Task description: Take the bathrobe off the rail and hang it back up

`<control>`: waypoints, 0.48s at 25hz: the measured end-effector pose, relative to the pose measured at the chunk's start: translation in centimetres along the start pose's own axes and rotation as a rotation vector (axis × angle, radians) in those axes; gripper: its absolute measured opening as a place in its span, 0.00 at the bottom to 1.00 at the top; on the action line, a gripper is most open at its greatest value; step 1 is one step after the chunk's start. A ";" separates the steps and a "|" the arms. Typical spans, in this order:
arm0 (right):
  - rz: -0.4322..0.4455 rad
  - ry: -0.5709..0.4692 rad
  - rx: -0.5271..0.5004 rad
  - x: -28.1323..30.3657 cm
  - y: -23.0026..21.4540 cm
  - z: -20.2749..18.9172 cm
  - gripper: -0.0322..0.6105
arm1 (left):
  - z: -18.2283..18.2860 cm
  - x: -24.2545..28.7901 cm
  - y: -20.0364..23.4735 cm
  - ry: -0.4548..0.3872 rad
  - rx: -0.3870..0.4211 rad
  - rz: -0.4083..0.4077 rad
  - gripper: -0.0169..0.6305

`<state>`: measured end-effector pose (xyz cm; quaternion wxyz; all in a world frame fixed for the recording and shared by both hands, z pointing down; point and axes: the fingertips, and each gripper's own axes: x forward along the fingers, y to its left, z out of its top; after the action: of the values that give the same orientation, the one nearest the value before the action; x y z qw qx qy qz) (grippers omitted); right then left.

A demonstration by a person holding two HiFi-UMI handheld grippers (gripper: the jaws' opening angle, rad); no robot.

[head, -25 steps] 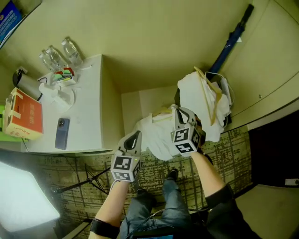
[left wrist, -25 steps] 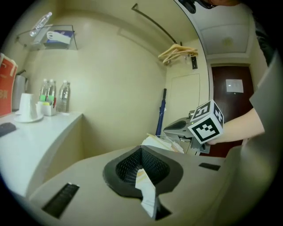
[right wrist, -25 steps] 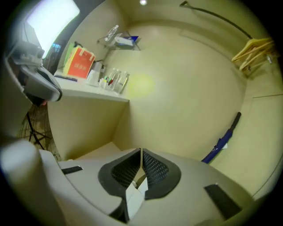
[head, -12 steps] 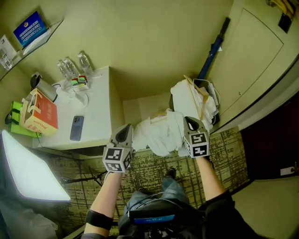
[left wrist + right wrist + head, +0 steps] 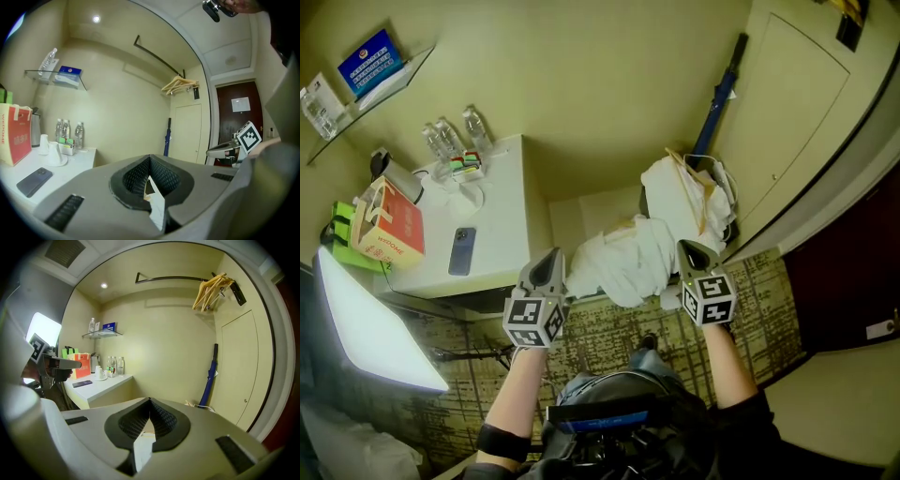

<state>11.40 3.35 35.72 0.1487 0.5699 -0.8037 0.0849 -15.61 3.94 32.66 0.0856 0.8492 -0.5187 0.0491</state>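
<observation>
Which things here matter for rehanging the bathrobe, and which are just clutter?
Job:
- bathrobe, clamped in both the left gripper and the right gripper
- rail
- wooden hangers at the rail's end

Lying about:
- blue umbrella
- phone
- water bottles
- red paper bag

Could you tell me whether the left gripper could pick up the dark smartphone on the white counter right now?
Probably not yet: the left gripper is shut on the white cloth bathrobe. The way to the dark smartphone on the white counter looks free.
</observation>
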 end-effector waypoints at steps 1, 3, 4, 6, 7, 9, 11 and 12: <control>0.005 0.007 0.002 -0.2 0.2 -0.4 0.09 | -0.2 -0.3 -0.1 0.002 -0.002 0.001 0.03; 0.013 0.018 0.008 -0.4 0.6 -1.0 0.09 | -0.7 -0.8 -0.2 0.009 0.000 0.007 0.03; 0.015 0.021 0.009 -0.4 0.7 -1.2 0.09 | -0.9 -0.9 -0.2 0.013 0.004 0.011 0.03; 0.019 0.024 0.008 -0.3 0.8 -1.4 0.09 | -1.1 -1.1 0.0 0.016 0.004 0.018 0.03; 0.021 0.026 0.007 -0.3 0.9 -1.4 0.09 | -1.2 -1.2 0.1 0.014 -0.002 0.019 0.03; 0.026 0.034 0.004 -0.2 1.0 -1.7 0.09 | -1.3 -1.2 0.0 0.009 -0.020 0.017 0.03; 0.031 0.041 -0.001 -0.1 1.1 -2.0 0.09 | -1.7 -1.1 0.0 0.008 -0.028 0.020 0.03; 0.034 0.044 -0.003 0.0 1.2 -2.1 0.09 | -1.8 -1.1 0.0 0.009 -0.028 0.021 0.03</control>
<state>10.59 4.42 37.71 0.1659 0.5539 -0.8099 0.0986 -16.06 5.23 34.23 0.0993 0.8421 -0.5280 0.0468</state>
